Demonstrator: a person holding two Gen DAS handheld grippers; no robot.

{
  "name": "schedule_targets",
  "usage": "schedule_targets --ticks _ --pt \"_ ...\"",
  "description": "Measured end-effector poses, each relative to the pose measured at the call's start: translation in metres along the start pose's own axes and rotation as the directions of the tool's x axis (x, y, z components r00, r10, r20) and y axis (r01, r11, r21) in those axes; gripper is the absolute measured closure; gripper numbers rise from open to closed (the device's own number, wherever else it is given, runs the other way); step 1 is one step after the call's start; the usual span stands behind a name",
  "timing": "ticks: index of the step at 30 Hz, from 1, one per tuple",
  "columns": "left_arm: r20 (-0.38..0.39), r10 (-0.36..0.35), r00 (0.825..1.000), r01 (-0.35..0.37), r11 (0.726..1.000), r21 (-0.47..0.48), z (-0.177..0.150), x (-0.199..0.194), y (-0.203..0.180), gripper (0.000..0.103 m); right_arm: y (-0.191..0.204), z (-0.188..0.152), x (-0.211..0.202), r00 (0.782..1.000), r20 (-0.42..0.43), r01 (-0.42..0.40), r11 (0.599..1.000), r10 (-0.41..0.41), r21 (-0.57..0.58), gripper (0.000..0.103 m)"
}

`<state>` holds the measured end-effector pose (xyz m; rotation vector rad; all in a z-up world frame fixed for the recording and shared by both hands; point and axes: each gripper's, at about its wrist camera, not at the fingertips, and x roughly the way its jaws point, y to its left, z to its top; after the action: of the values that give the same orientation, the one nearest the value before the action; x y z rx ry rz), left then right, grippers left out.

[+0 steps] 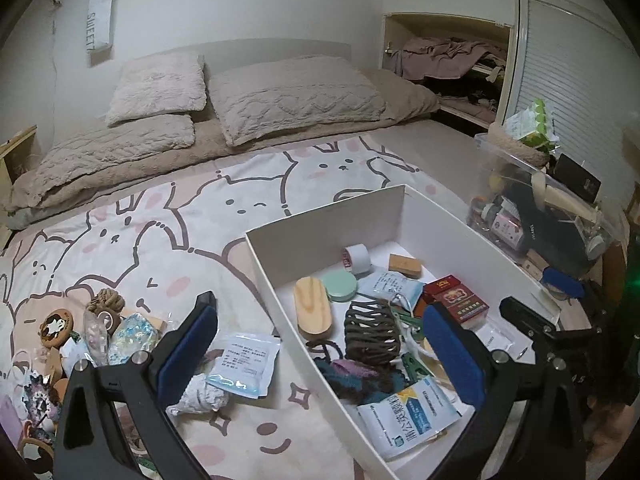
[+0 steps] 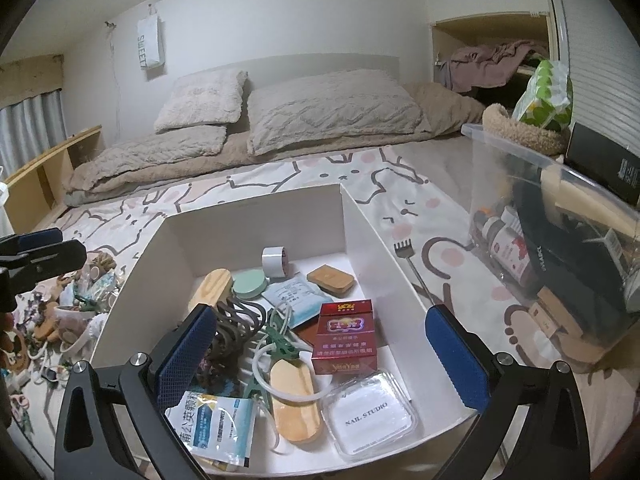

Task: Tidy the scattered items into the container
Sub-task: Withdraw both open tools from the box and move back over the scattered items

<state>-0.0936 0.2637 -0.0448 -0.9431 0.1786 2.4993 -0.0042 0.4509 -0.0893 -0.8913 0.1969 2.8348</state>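
Your left gripper (image 1: 320,344), spread and empty, is nearer the flat packet (image 1: 244,364) lying on the bed just outside the white box's (image 1: 288,312) left wall, apparently long axis toward the pillows; your right gripper (image 2: 320,344) hangs spread over the box.

Both grippers are built alike — matte black angular arms ending in two fingers faced with blue, mesh-textured pads. The left gripper (image 1: 320,354) and the right gripper (image 2: 320,356) each carry round silver screws (image 1: 138,358) at the finger joints, with triangular cut-outs in the black frame nearer the camera.
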Motion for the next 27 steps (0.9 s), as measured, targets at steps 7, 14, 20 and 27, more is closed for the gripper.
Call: schedule_targets --ticks 7,14,20,27 --pt "0.005 0.024 1.000 -0.024 1.000 -0.015 -0.006 -0.004 0.015 0.000 0.004 0.003 -0.002 1.000 0.023 0.000 1.000 0.000 0.011 0.000" --pt "0.028 0.061 0.998 -0.059 0.996 -0.064 -0.011 -0.021 0.044 0.000 0.012 0.008 -0.008 0.997 0.065 -0.036 0.998 0.033 0.043 0.000" --pt "0.047 0.111 0.993 -0.106 0.989 -0.099 -0.021 -0.038 0.070 0.000 0.033 0.013 -0.013 0.994 0.090 -0.058 0.998 0.055 0.026 0.000" --pt "0.079 0.183 0.980 -0.173 0.977 -0.125 -0.029 -0.064 0.100 0.000 0.055 0.016 -0.014 0.991 0.100 -0.092 0.996 0.091 0.007 0.000"
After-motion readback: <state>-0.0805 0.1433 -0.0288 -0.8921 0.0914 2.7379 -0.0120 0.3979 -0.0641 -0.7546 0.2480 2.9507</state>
